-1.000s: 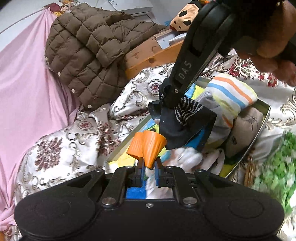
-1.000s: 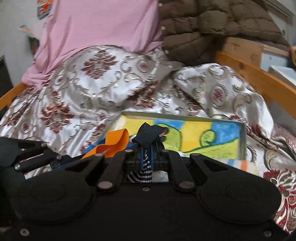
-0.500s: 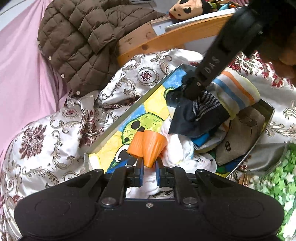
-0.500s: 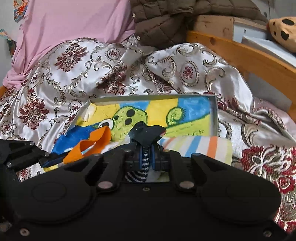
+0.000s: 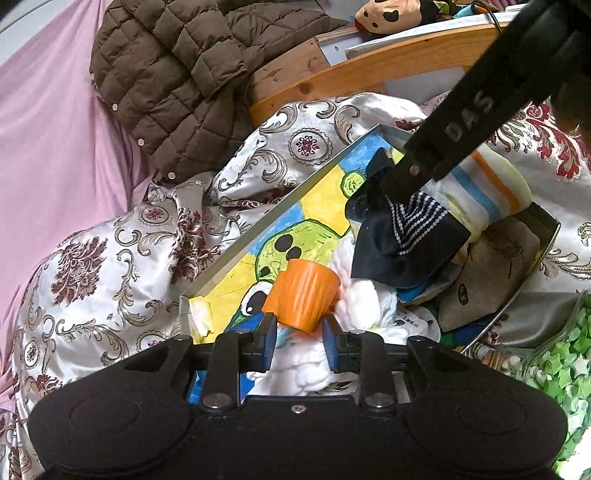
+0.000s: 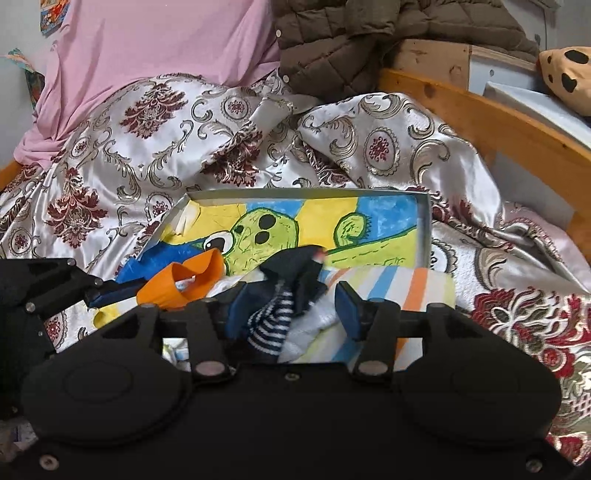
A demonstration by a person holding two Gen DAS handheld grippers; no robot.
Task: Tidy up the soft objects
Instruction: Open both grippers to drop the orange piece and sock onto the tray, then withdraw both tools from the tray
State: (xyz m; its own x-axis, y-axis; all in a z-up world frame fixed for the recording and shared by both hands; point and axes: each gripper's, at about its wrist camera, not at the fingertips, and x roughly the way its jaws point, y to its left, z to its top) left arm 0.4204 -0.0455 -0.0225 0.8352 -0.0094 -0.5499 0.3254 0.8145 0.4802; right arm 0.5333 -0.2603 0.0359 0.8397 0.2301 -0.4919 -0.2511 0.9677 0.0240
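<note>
A shallow box point(image 5: 280, 206) with a green cartoon figure painted inside lies on the bed. My left gripper point(image 5: 298, 328) hangs over its near corner, jaws opening. The orange cuff point(image 5: 301, 299) of a white sock point(image 5: 362, 302) stands loosely between them. My right gripper point(image 6: 291, 302) is over the box too, jaws opening wide. A navy sock with a striped cuff point(image 6: 284, 295) slumps between them against the left finger. In the left wrist view, the right gripper point(image 5: 406, 181) reaches in from the upper right above the navy sock point(image 5: 402, 236).
A striped folded cloth point(image 5: 491, 184) and a beige soft item point(image 5: 495, 266) fill the box's right end. Around it: patterned satin bedspread point(image 5: 92, 266), brown quilted jacket point(image 5: 177, 74), pink sheet point(image 5: 55, 129), wooden bed rail point(image 5: 369, 70), spotted plush point(image 5: 388, 14), a container of green stars point(image 5: 554, 362).
Both grippers came down over the box with their socks. Both pairs of jaws, shut on the socks before, have spread apart, the right ones widely.
</note>
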